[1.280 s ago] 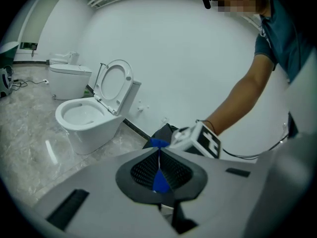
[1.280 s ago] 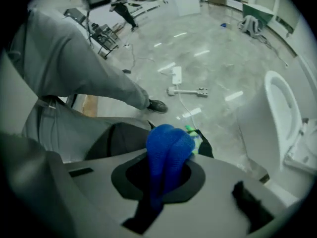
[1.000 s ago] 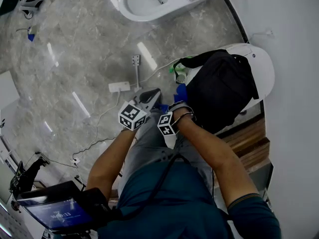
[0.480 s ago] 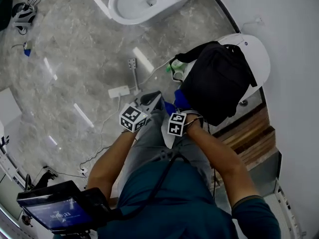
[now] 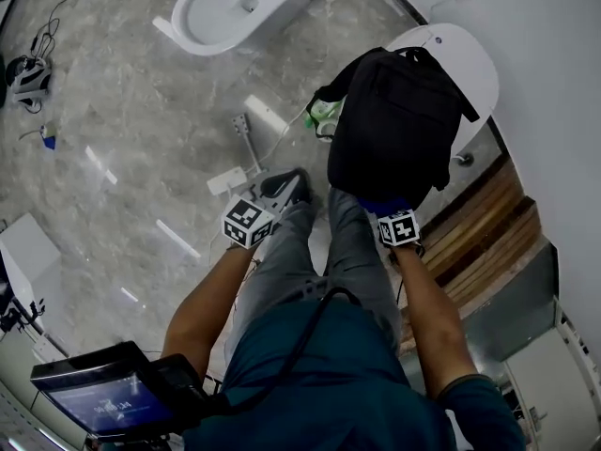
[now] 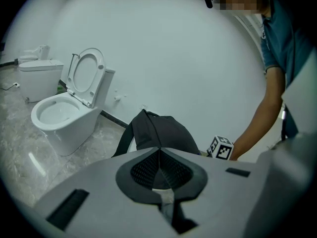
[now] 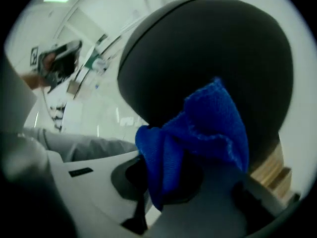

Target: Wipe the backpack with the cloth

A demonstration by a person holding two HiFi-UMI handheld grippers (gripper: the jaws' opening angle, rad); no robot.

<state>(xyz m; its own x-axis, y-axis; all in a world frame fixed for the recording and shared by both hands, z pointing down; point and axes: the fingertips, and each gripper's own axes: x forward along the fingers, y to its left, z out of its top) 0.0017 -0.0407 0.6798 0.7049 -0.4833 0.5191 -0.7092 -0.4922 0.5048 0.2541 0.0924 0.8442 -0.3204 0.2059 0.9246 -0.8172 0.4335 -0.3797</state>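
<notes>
The right gripper (image 5: 387,209), held out on the person's right arm, has its jaws closed on a bunched blue cloth (image 5: 379,204) and presses it to the near, 6 o'clock edge of a black backpack (image 5: 394,125). In the right gripper view the right gripper (image 7: 168,182) shows the cloth (image 7: 198,133) pinched between the jaws and spilling up and out toward 1 o'clock, its folds touching the dark rounded face of the backpack (image 7: 208,53), which fills the upper half of that view. The left gripper (image 5: 285,189) hangs at 9 o'clock of the right one, well apart from the backpack and above the person's grey trouser leg; in the left gripper view the left gripper (image 6: 159,170) has its jaws pressed together with nothing between them, and the backpack (image 6: 158,133) stands just beyond them at 12 o'clock. In the head view the backpack sits at 1 o'clock on a white oval lid (image 5: 481,64) by the wall, with a green bottle (image 5: 324,116) touching its 9 o'clock side. An open toilet (image 5: 225,7) stands on the marble floor (image 5: 122,130) at 11 o'clock, and wooden steps (image 5: 493,238) lie at 4 o'clock, just beside the right gripper.
</notes>
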